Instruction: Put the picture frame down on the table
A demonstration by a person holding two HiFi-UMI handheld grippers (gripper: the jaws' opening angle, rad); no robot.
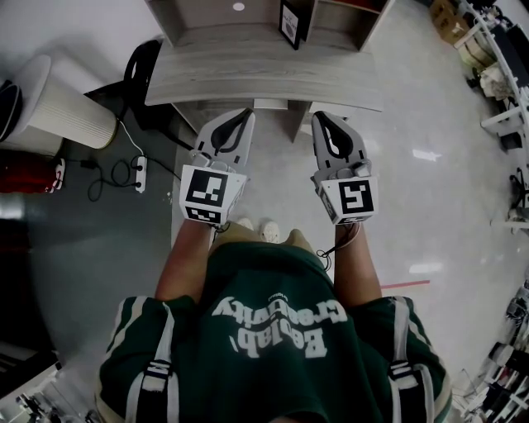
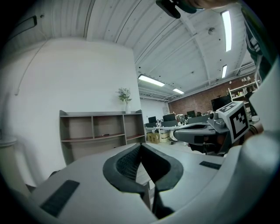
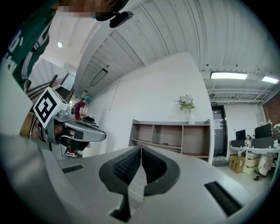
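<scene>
A dark picture frame (image 1: 291,23) stands upright in the grey shelf unit (image 1: 339,21) at the back of the wooden table (image 1: 248,76). Both grippers hover side by side just short of the table's near edge, well away from the frame. The left gripper (image 1: 245,116) is shut, its dark pads meeting with nothing between them (image 2: 141,147). The right gripper (image 1: 319,118) is likewise shut and empty (image 3: 141,149). Each gripper view looks over its jaws at the shelf unit (image 2: 103,131) (image 3: 173,138); I cannot make out the frame there.
A white ribbed cylinder (image 1: 62,103), a red object (image 1: 25,175) and a power strip (image 1: 140,173) with cables are on the floor left of the table. A vase with a plant (image 3: 188,107) tops the shelf. A person in red (image 3: 81,108) stands far off.
</scene>
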